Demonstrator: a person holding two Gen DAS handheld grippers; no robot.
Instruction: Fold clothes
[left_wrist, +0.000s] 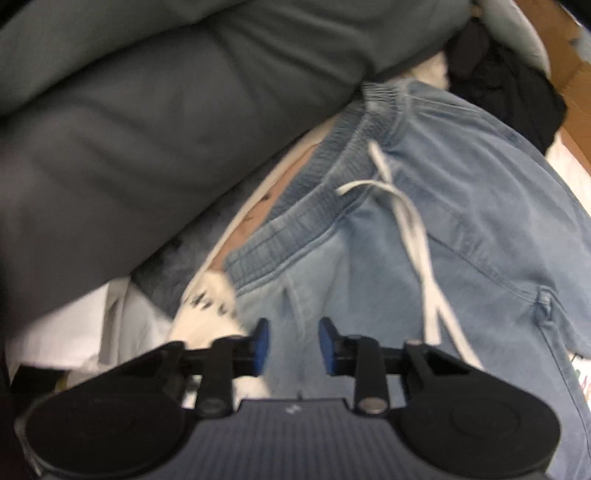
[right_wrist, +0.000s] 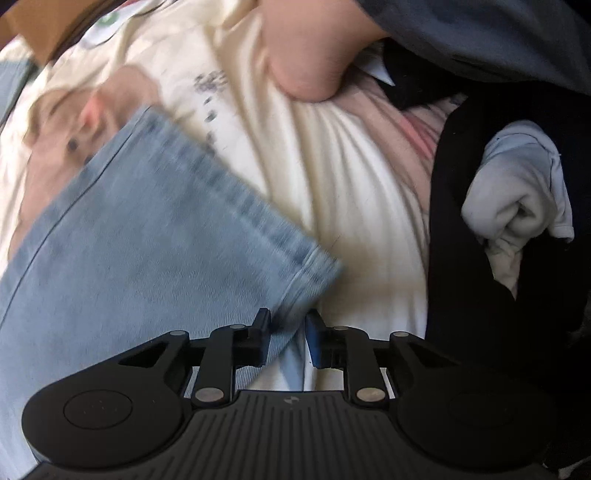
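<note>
left fingers (left_wrist: 293, 345): apart, hovering over the shorts (left_wrist: 424, 240) below the waistband
right fingers (right_wrist: 287, 338): apart, astride the hem corner (right_wrist: 306, 273), fabric between them but not pinched
shorts: spread on a cream sheet (right_wrist: 332, 166)
risk: closing could grab the sheet too; loose drawstring (left_wrist: 413, 229) could snag

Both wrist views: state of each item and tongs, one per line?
left tongs: open, holding nothing, over the shorts
right tongs: open, denim hem corner between the fingers, not clamped
denim shorts: unfolded, waistband rumpled
drawstring: untied, loose
cream printed shirt: creased, under the shorts
pale cloth: bunched up
</note>
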